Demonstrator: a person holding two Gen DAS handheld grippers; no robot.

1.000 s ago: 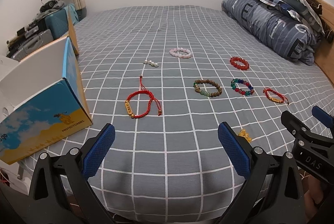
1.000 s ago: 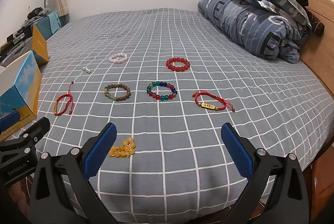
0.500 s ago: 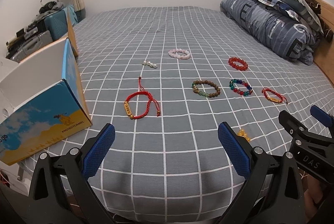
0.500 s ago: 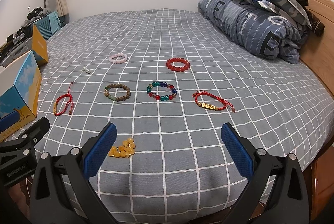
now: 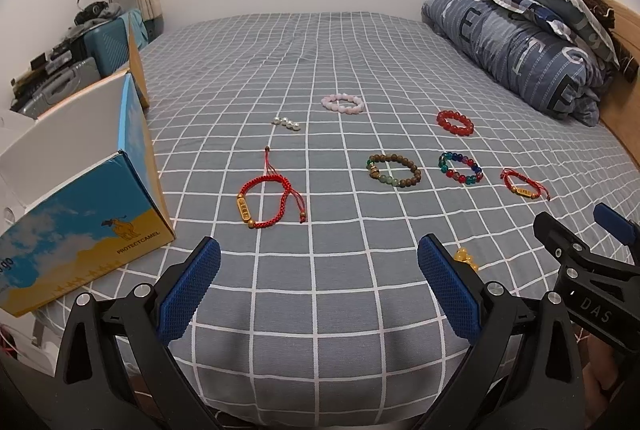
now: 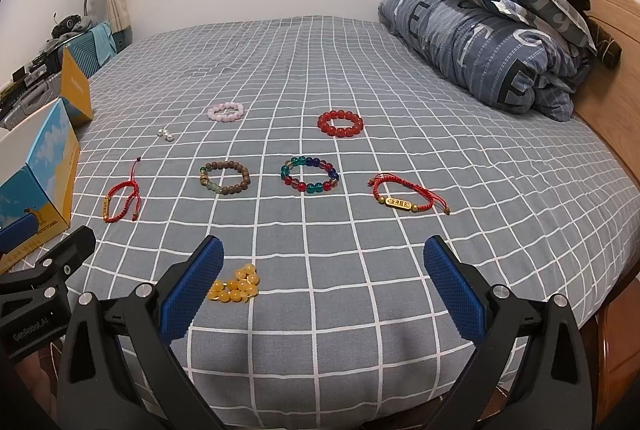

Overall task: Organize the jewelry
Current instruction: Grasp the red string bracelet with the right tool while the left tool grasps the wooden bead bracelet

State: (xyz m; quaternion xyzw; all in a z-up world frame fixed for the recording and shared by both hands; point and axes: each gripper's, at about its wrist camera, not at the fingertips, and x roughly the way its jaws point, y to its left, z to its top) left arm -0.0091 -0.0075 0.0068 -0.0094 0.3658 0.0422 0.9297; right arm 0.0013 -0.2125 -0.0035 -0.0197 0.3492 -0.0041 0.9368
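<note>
The jewelry lies spread out on the bed [image 6: 400, 77], each piece well apart from the others, which reads as a layout meant to let each one be picked singly. An open box [image 5: 80, 197] stands at the bed's left edge, with its printed side facing the pieces; it is probably where they are to go, though nothing is in hand yet.

The left gripper [image 5: 318, 286] hovers low over the near edge of the bed, its jaws wide apart and empty. The red cord bracelet [image 5: 269, 198] lies ahead of it, a little left of centre, well beyond the tips and just beside the box. The wooden bead bracelet [image 5: 394, 170] lies ahead to the right.

The right gripper [image 6: 324, 288] likewise has its jaws wide apart with nothing between them. The yellow bead bracelet [image 6: 237, 285], bunched in a heap, lies just beside its left jaw, on the inner side near the tip. Further out are the multicoloured bead bracelet [image 6: 310, 173], a second red cord bracelet [image 6: 408, 194], the red bead bracelet [image 6: 340, 123], the pink bead bracelet [image 6: 226, 111] and some small pearls [image 6: 165, 135].

The yellow heap looks the nearest pick for the right side.
</note>
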